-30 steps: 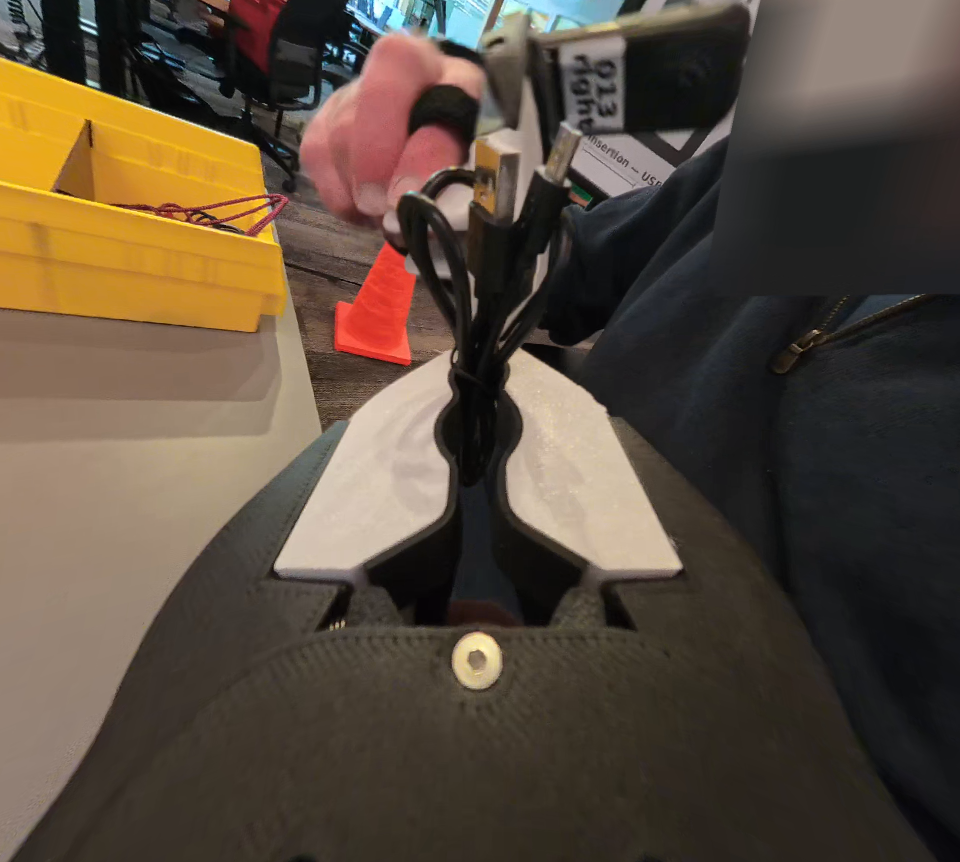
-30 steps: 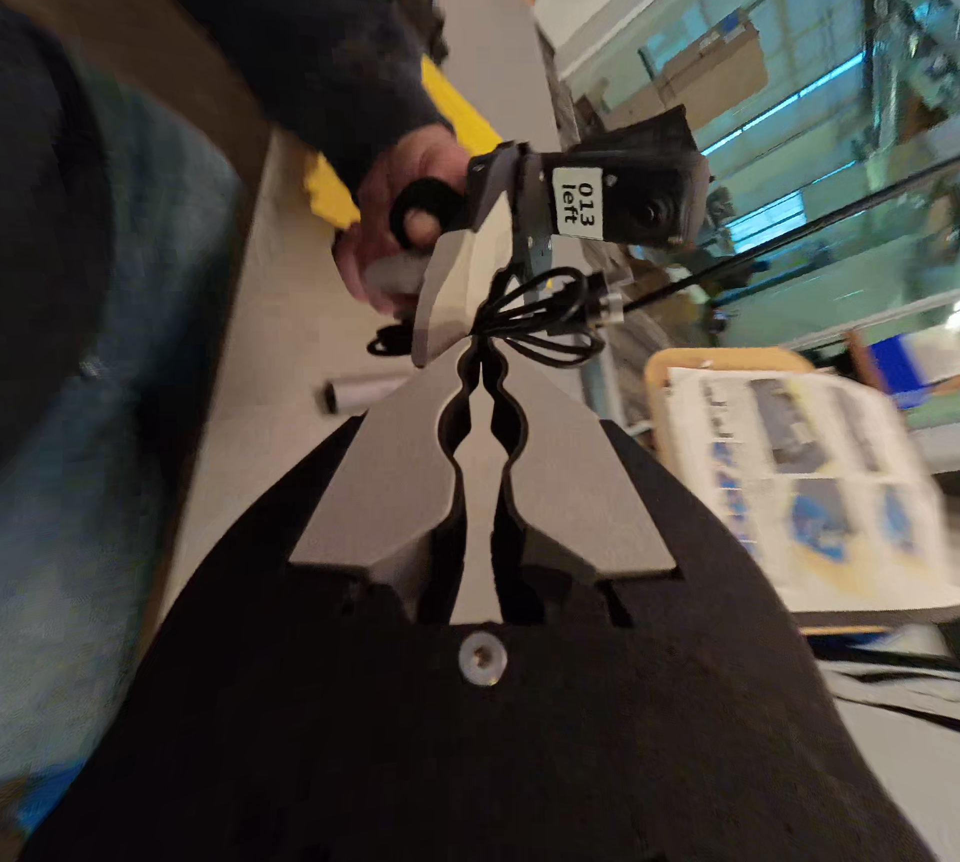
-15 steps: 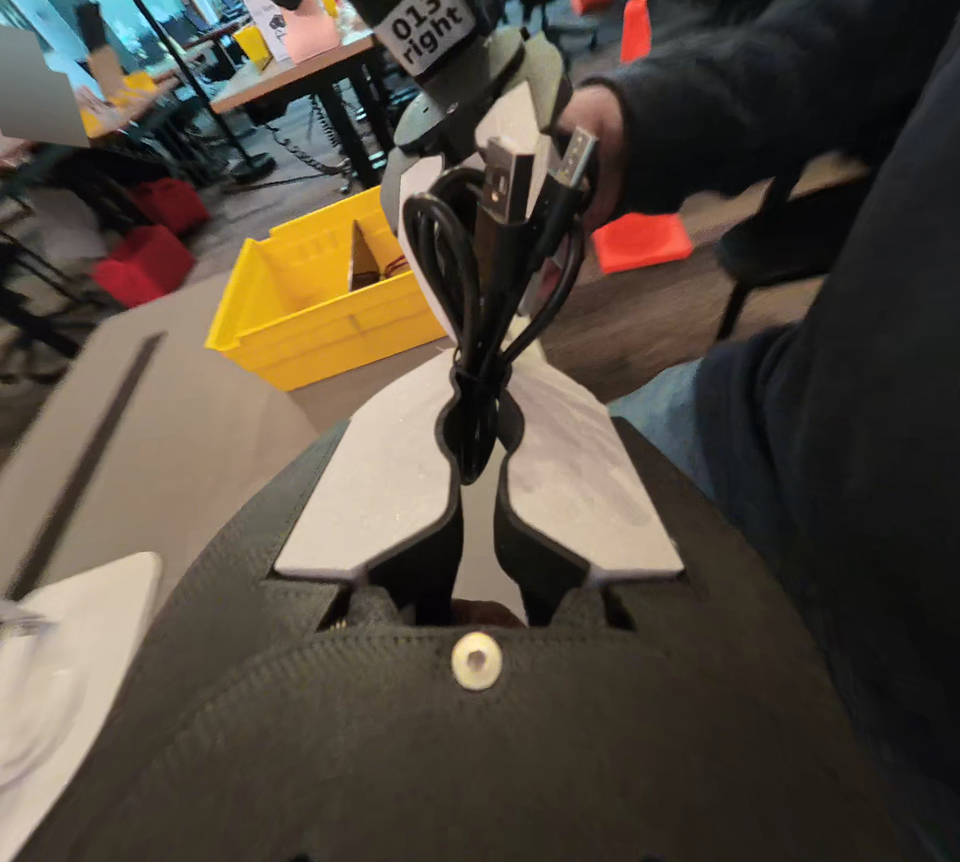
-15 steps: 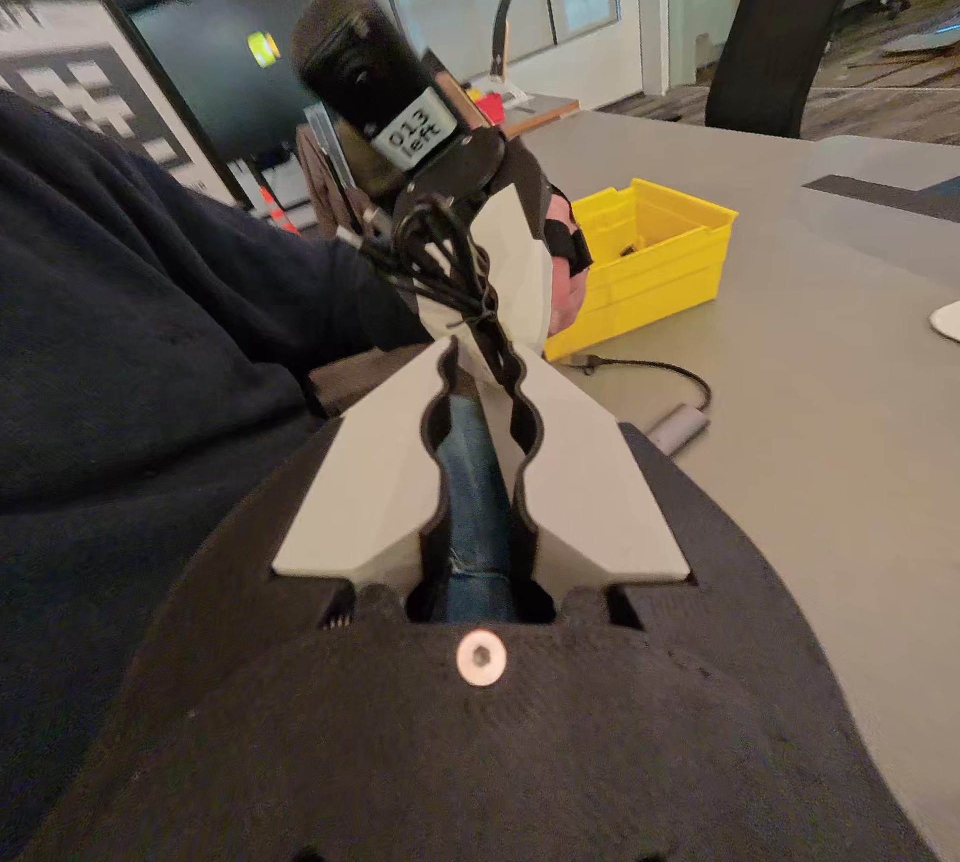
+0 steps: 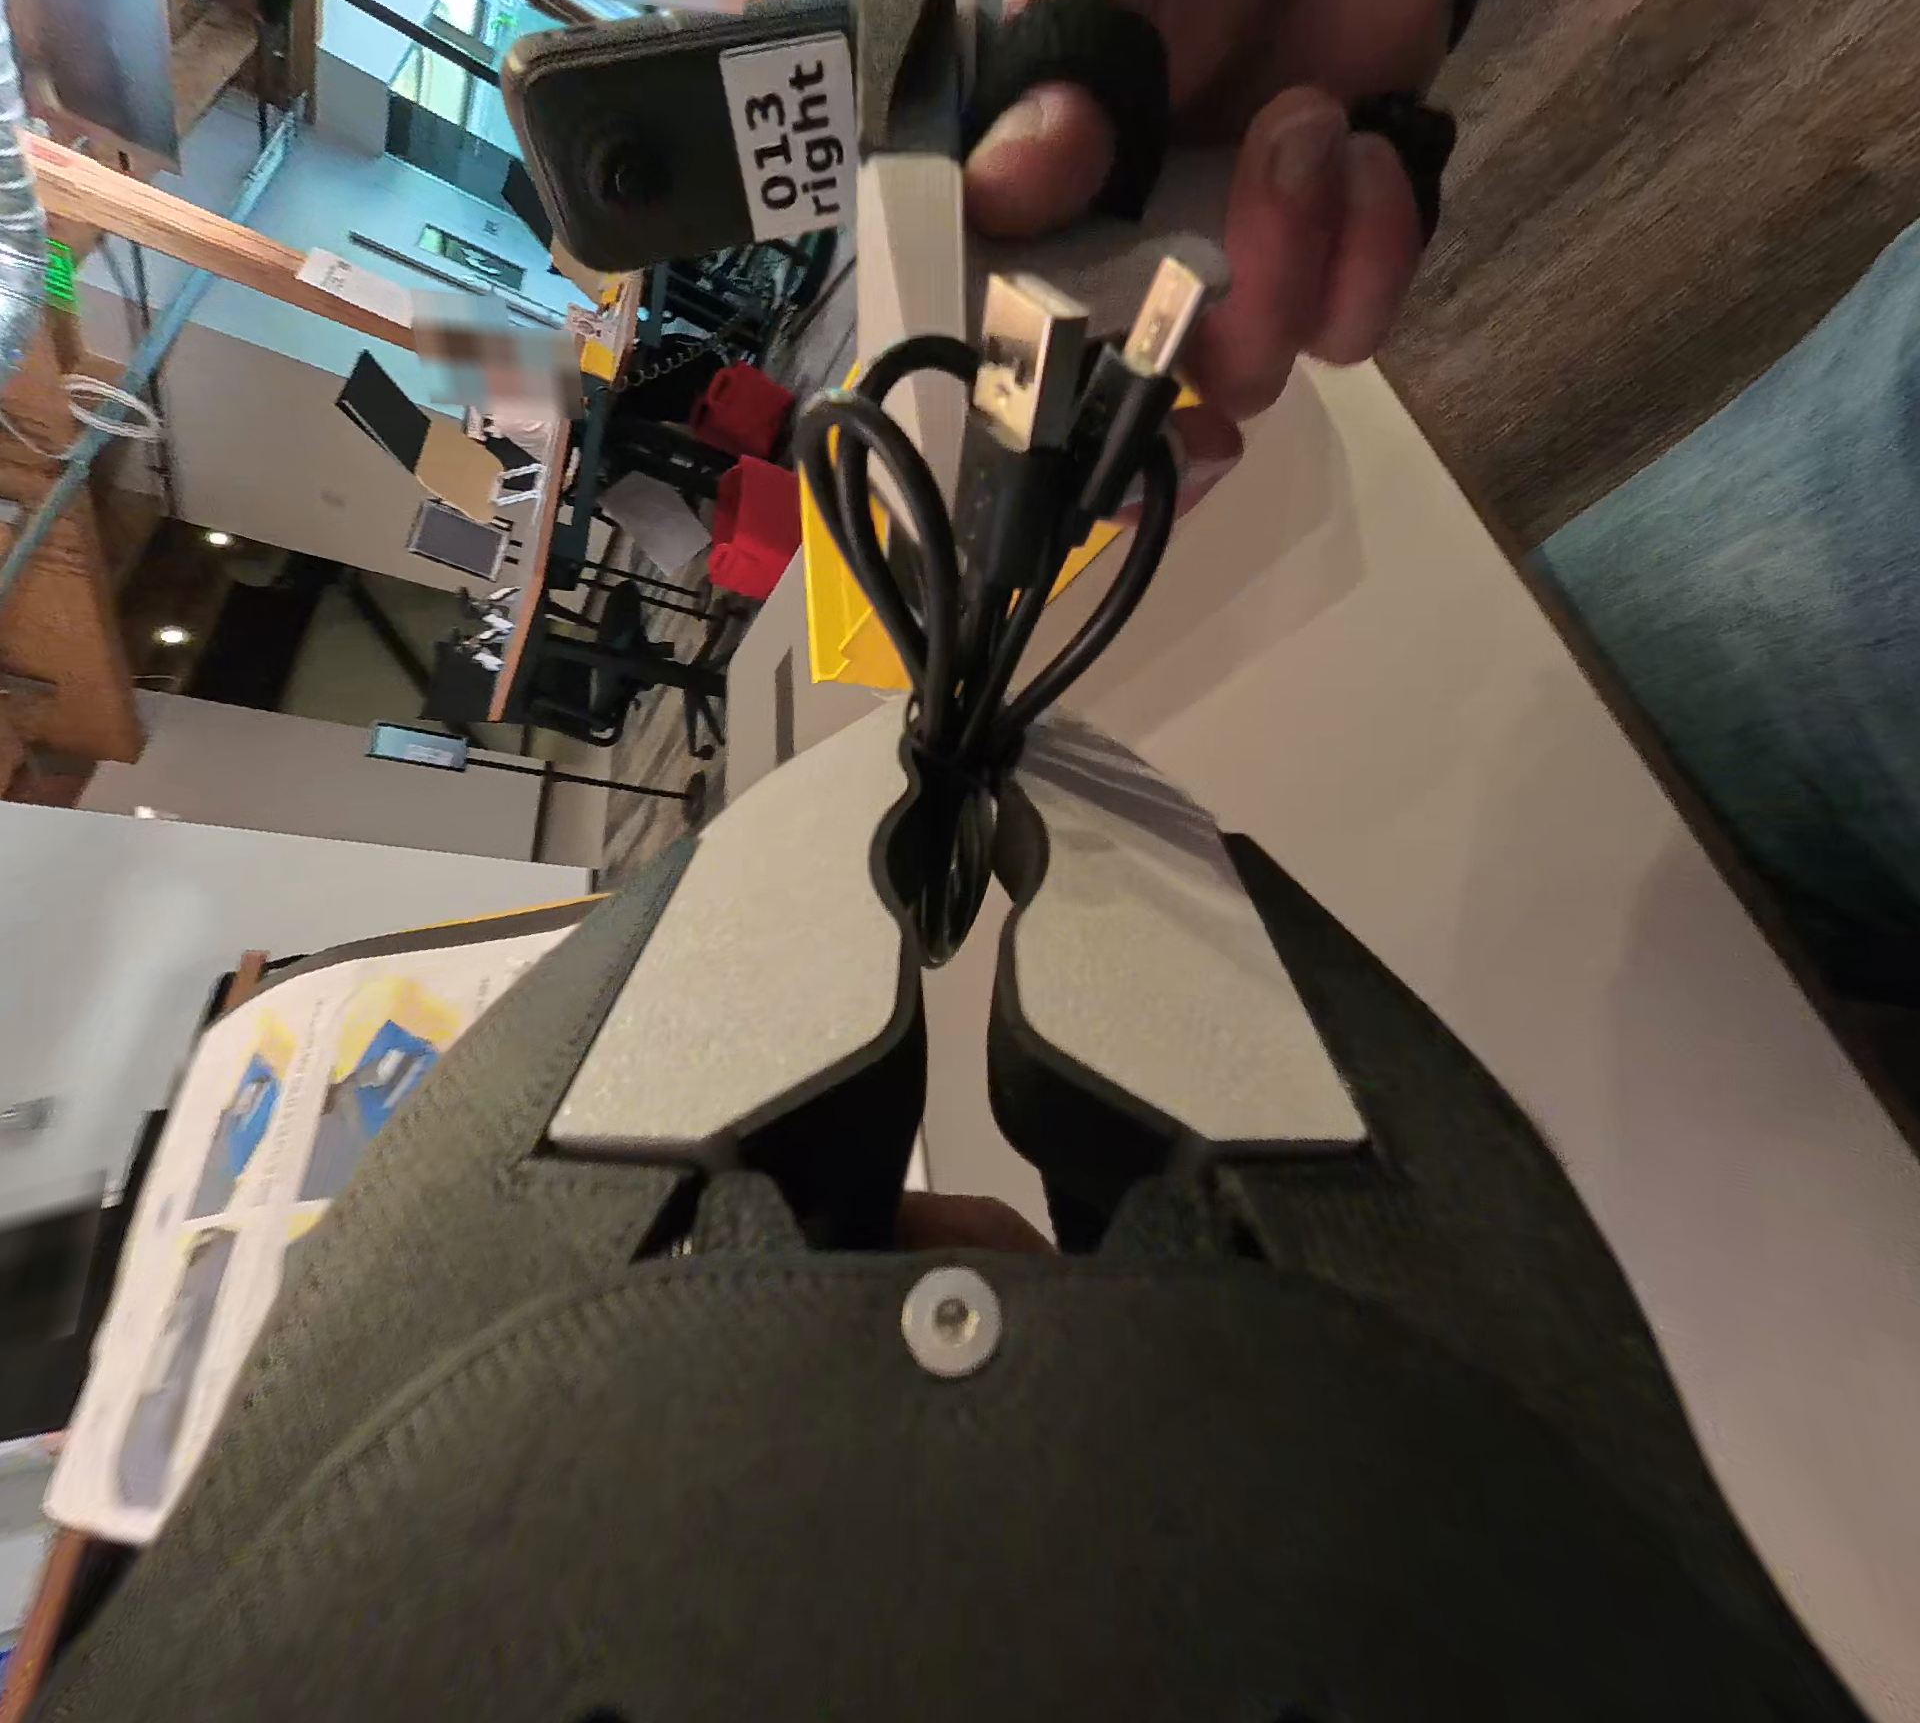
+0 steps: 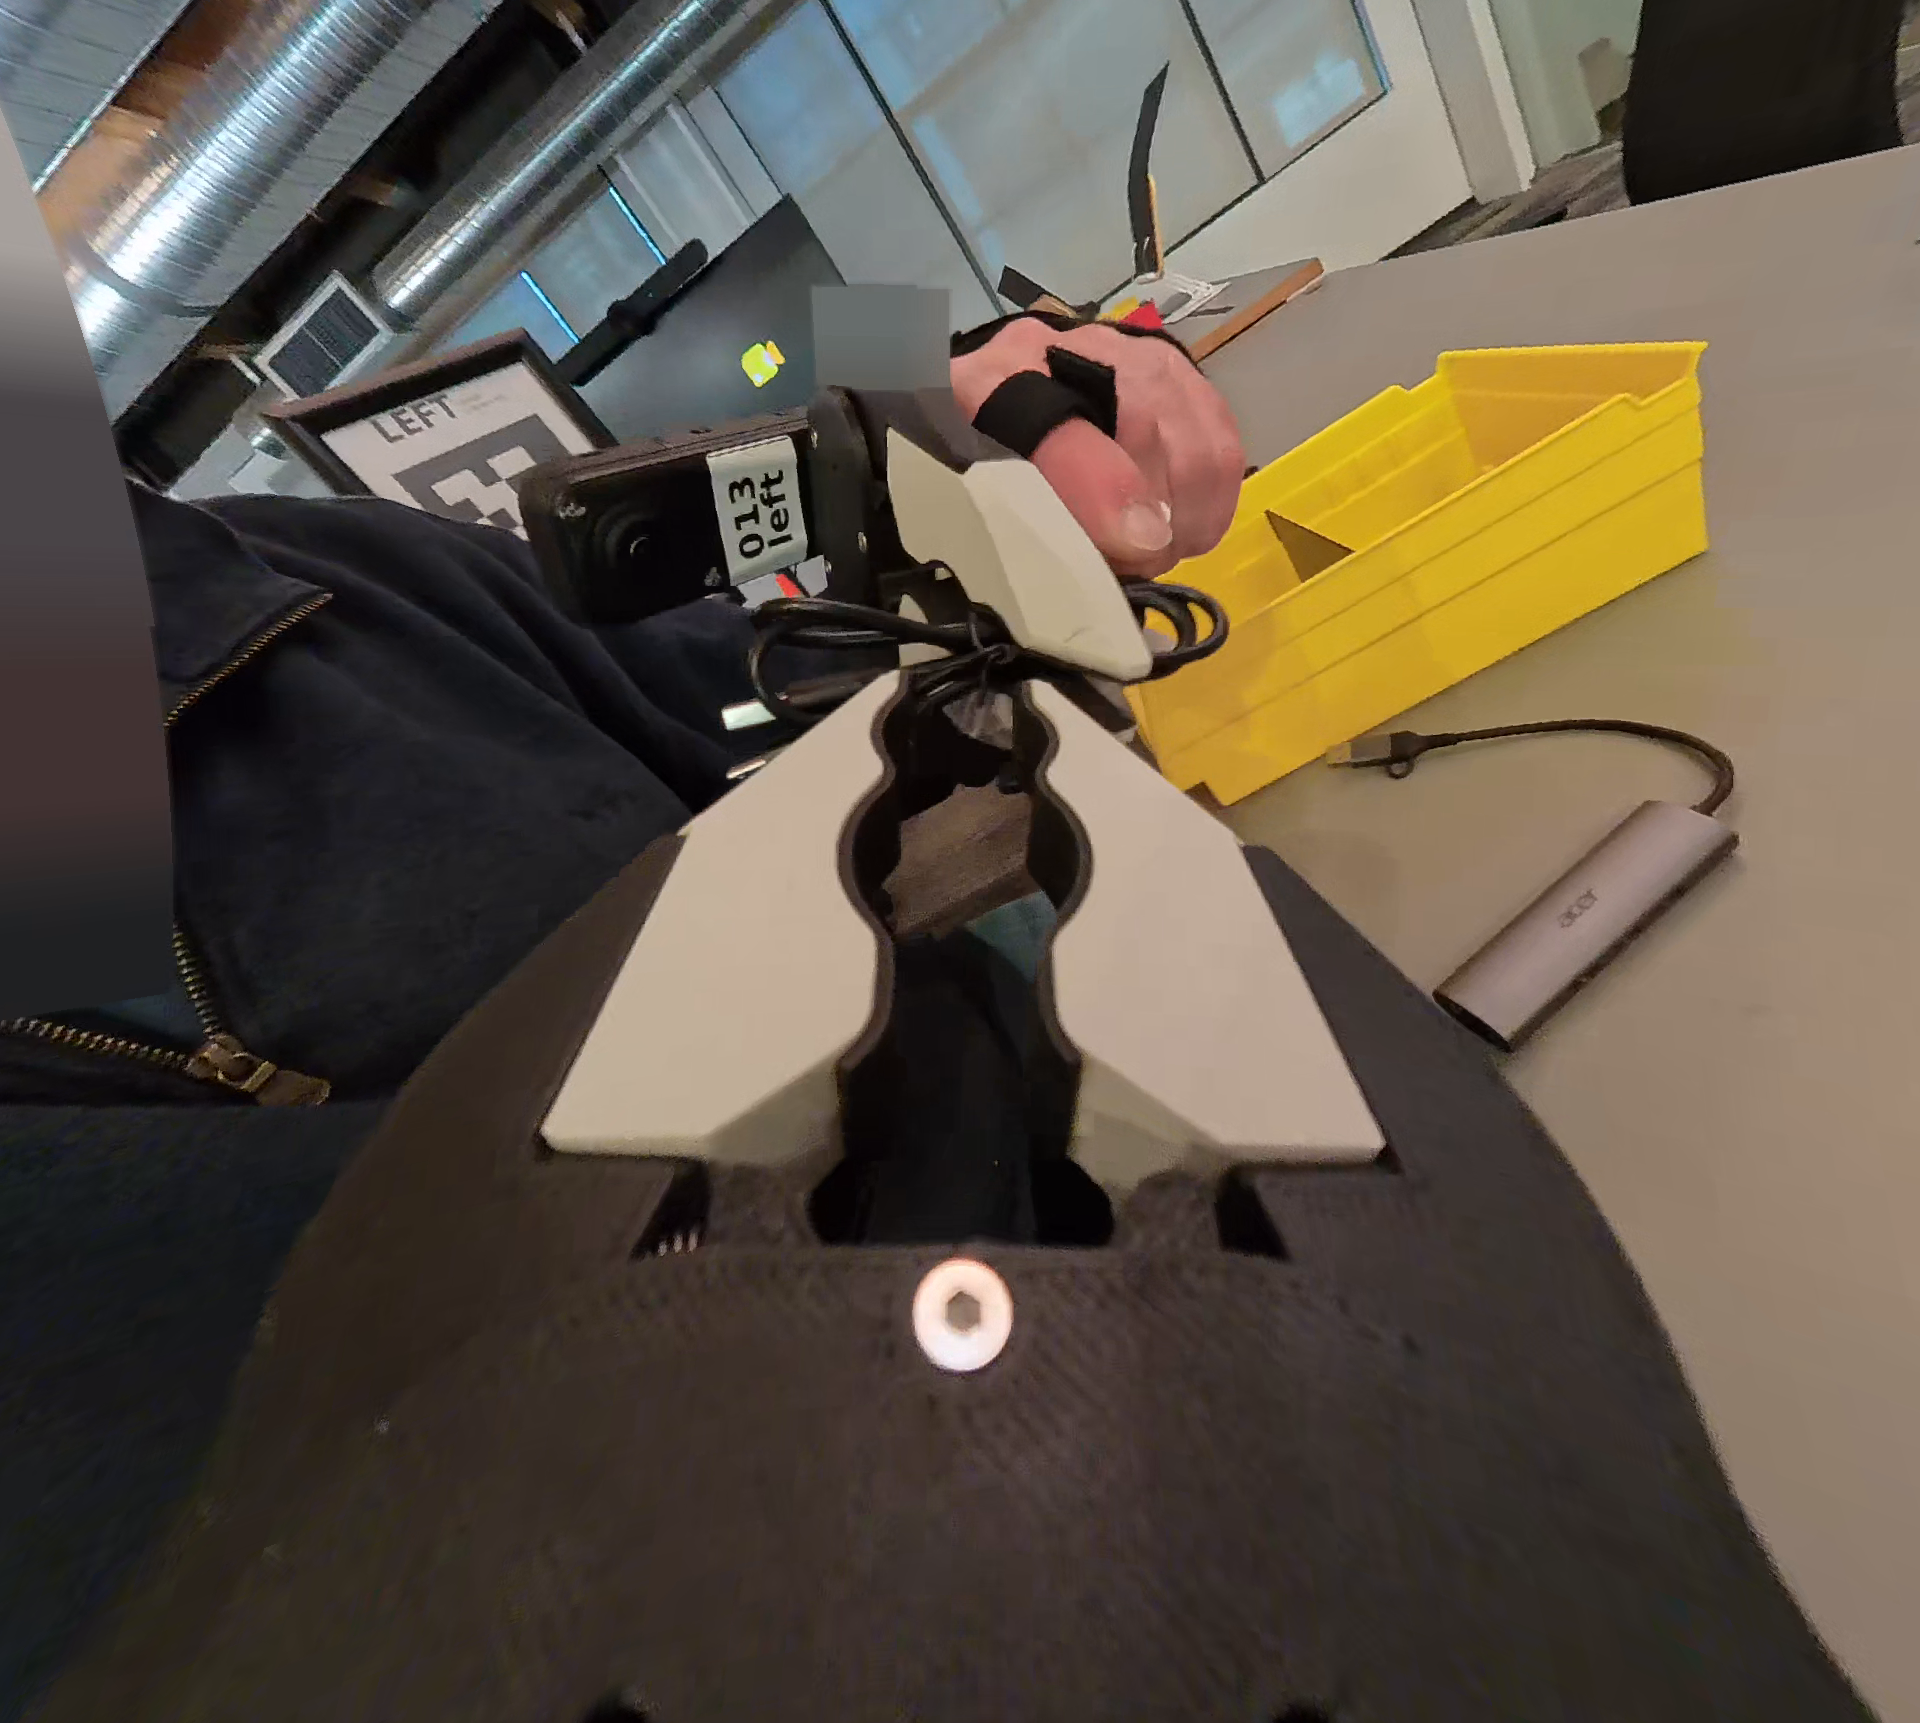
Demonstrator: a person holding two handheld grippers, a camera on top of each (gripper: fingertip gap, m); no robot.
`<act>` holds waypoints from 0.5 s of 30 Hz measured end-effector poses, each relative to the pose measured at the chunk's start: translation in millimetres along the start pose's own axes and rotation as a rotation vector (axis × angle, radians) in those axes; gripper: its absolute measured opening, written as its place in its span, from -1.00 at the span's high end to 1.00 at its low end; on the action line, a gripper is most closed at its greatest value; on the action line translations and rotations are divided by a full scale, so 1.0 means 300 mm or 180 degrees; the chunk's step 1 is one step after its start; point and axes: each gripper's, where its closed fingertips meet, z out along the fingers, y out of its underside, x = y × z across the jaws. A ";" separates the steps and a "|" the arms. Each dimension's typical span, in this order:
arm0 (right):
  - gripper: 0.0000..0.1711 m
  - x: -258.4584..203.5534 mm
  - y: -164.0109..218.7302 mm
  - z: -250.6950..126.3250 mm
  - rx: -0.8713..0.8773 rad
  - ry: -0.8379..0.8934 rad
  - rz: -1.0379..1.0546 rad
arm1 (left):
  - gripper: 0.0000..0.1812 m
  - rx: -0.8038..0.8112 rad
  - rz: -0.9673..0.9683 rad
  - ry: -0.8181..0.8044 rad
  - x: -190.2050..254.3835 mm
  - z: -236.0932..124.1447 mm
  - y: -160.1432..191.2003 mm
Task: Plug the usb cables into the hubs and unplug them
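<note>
The coiled cable (image 5: pixel 966 593) looks like glossy black rubbery plastic with bare metal plugs. The hub (image 6: pixel 1590 925) has a matt brushed-metal look; the bin (image 6: pixel 1455 572) is smooth yellow plastic on a matt grey surface (image 6: pixel 1766 1258).

bin (image 6: pixel 1455 551) on table (image 6: pixel 1766 1154) | hub (image 6: pixel 1590 925) on table, before bin | cable bundle (image 5: pixel 977 593) in left tool (image 5: pixel 961 800)

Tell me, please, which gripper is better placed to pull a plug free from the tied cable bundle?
Right. The left gripper is shut on the cable bundle, its two plugs pointing out. The right gripper is open, its tips right at the bundle.
</note>
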 end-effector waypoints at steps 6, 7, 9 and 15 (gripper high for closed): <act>0.81 -0.010 -0.017 -0.018 0.0071 -0.0037 0.0053 | 0.93 -0.0087 0.0375 -0.0179 -0.003 0.003 -0.003; 0.82 -0.009 -0.011 -0.014 0.0023 -0.0025 0.0065 | 0.92 -0.0093 0.0416 -0.0212 -0.005 0.004 -0.007; 0.85 -0.009 0.004 -0.002 -0.0074 0.0005 0.0057 | 0.93 -0.0137 0.0528 -0.0256 -0.006 0.006 -0.008; 0.99 0.001 0.010 0.010 -0.0107 0.0094 -0.0019 | 0.92 -0.0205 0.0654 -0.0328 -0.011 0.005 -0.007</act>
